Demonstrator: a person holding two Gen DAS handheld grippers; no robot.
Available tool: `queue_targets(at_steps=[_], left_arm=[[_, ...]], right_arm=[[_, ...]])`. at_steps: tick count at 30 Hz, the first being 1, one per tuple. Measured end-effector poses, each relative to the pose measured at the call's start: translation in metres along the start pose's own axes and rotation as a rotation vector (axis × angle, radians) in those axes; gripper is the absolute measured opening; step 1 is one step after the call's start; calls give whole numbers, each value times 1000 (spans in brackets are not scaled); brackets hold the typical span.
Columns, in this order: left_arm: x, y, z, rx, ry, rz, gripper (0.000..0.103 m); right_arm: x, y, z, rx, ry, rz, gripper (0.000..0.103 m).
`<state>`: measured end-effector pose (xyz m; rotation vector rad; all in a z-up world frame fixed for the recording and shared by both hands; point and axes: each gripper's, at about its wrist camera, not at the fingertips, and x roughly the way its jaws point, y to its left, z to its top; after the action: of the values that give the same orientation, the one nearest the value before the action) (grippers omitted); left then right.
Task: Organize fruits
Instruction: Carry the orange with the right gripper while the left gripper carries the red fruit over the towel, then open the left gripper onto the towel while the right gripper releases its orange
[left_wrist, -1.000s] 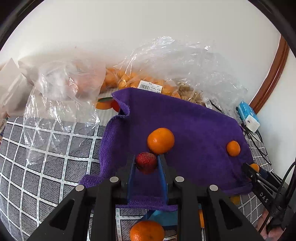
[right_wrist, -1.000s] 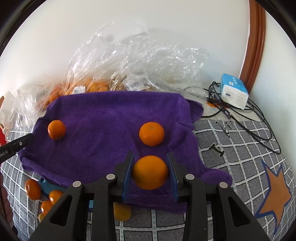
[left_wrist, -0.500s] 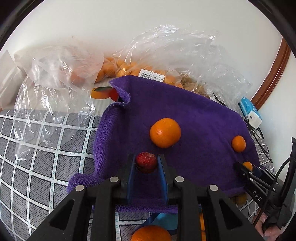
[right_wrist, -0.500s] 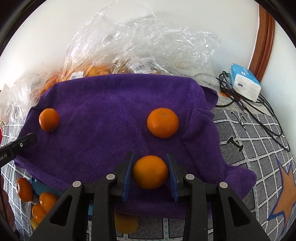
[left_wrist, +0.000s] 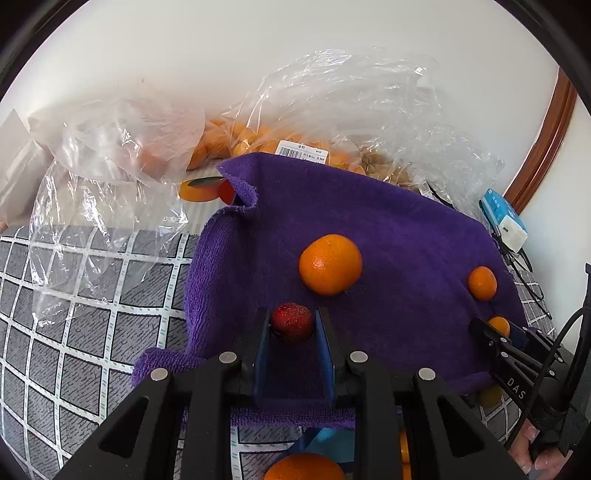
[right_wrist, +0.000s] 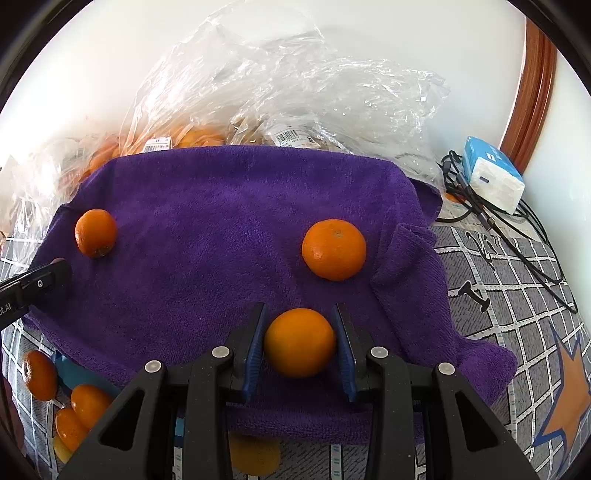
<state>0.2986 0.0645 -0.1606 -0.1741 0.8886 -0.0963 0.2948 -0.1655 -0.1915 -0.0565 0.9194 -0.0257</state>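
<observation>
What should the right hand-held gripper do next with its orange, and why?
Probably lower and release it. The right hand-held gripper is clamped on an orange low over the purple towel, where two oranges already lie with free cloth between them.

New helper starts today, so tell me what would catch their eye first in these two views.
The purple towel spread over the grey checked cover, with two loose oranges on it, one right of middle and one near its left edge. Each gripper holds a fruit just above the towel: the right gripper an orange, the left gripper a small red fruit. Behind, crumpled clear bags lie against the wall.
</observation>
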Motion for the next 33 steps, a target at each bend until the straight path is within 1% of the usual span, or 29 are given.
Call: queue_targets(at_steps=[3, 5, 10, 11, 12, 15, 20, 24, 26, 30, 33], left_arm=[[0, -1, 0, 5, -2, 4, 23], [1, -1, -1, 6, -4, 4, 23], [-1, 0, 0, -9, 0, -10, 23], [-2, 1, 1, -12, 1, -17, 25], [-3, 1, 1, -13, 2, -23, 30], [-11, 0, 2, -13, -13, -26, 40], [-32, -1, 4, -12, -70, -32, 49], [-52, -2, 6, -10, -114, -44, 49], [-60, -4, 5, -11, -123, -42, 49], [-77, -1, -4, -33, -129, -72, 49], [-88, 2, -16, -31, -137, -50, 49]], right_arm=[[1, -2, 0, 13, 5, -2, 39], [1, -3, 0, 22, 7, -6, 45], [-5, -4, -2, 10, 4, -7, 53], [-7, -4, -3, 5, 1, -14, 57], [-10, -4, -3, 2, -2, -19, 57], [-18, -5, -3, 5, -13, -25, 59], [-39, -9, -3, 40, -38, -31, 62], [-57, -13, -7, 58, -58, -37, 62], [-68, -15, -10, 61, -67, -42, 62], [-86, -17, -17, 56, -92, -50, 62], [-95, -21, -23, 65, -102, -53, 62]])
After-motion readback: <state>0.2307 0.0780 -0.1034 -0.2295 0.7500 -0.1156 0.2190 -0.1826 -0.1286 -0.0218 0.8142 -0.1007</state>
